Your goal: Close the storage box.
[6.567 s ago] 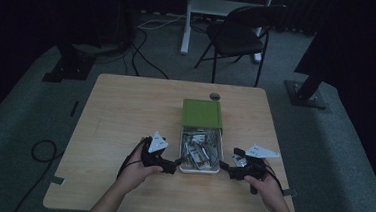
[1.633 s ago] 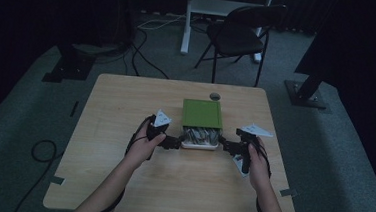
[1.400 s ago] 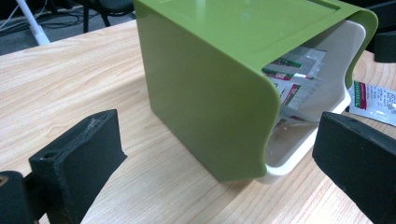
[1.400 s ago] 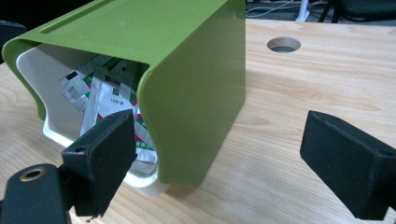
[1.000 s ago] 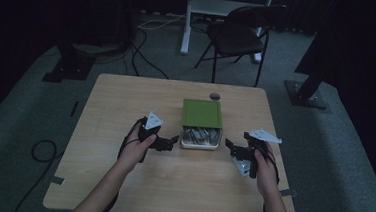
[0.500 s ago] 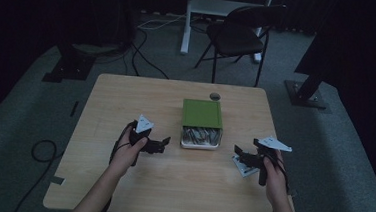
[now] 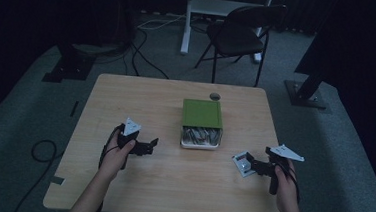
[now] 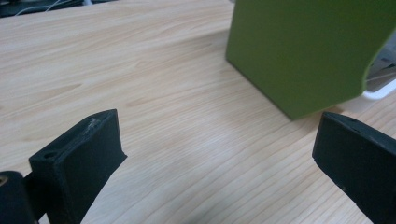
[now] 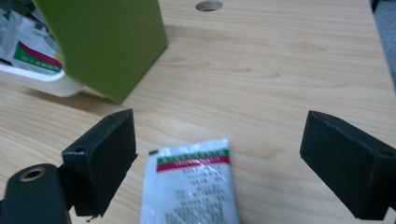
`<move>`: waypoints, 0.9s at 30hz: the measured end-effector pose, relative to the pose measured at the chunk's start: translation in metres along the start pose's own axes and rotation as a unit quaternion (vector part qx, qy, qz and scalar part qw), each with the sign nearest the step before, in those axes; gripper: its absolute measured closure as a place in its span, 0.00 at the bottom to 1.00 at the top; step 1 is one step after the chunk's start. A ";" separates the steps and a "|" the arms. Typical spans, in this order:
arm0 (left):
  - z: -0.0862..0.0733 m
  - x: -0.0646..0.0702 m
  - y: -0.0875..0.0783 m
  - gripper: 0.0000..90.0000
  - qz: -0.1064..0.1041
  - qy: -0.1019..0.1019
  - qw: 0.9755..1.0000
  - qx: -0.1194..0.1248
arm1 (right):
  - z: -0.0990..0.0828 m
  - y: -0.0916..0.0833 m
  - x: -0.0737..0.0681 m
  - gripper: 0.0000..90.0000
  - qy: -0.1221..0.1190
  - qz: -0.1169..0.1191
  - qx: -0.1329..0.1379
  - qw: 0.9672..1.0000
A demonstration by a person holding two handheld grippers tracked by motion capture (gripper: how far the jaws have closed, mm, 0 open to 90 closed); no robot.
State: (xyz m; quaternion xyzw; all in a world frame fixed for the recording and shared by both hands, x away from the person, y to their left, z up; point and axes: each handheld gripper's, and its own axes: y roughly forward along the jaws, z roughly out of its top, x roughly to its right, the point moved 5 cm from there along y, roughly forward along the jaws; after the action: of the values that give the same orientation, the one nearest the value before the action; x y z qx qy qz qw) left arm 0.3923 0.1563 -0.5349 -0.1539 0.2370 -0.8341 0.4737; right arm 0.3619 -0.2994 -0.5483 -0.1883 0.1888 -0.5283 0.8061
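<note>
Both jaws spread wide, the right gripper (image 9: 219,163) straddles a flat white packet (image 9: 191,186) while the left gripper (image 8: 219,163) holds nothing.

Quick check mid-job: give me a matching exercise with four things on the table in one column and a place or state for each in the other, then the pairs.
1. green lid
2. sachet
3. left gripper
4. white tray

a. open over bare wood, left of the box
b. lies flat on the table between open jaws
c. holds sachets, partly covered
d. sits over the back part of the tray

Pairs: 1-d, 2-b, 3-a, 4-c
</note>
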 end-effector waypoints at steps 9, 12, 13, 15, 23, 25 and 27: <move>-0.018 -0.018 -0.013 0.02 0.020 -0.020 1.000 -0.005 | -0.017 -0.014 0.015 0.12 0.010 -0.026 -0.009 1.000; -0.023 -0.023 -0.017 0.02 0.029 -0.022 0.999 -0.009 | -0.024 -0.018 0.021 0.12 0.017 -0.035 -0.012 0.999; -0.025 -0.024 -0.018 0.02 0.031 -0.024 0.999 -0.009 | -0.026 -0.019 0.022 0.12 0.020 -0.039 -0.013 0.999; -0.028 -0.027 -0.020 0.02 0.034 -0.025 0.999 -0.011 | -0.029 -0.021 0.024 0.12 0.017 -0.046 -0.016 0.999; -0.045 -0.036 -0.026 0.02 0.047 -0.041 0.998 -0.020 | -0.041 -0.029 0.030 0.12 0.024 -0.060 -0.020 0.998; -0.049 -0.039 -0.029 0.02 0.052 -0.045 0.997 -0.023 | -0.044 -0.032 0.032 0.12 0.026 -0.063 -0.025 0.997; -0.052 -0.043 -0.032 0.02 0.058 -0.048 0.997 -0.023 | -0.048 -0.035 0.033 0.12 0.030 -0.069 -0.031 0.997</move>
State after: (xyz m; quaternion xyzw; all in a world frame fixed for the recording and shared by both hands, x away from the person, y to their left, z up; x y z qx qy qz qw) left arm 0.3660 0.2208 -0.5632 -0.1904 0.2423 -0.7910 0.5285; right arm 0.3227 -0.3476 -0.5757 -0.2095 0.2155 -0.5821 0.7556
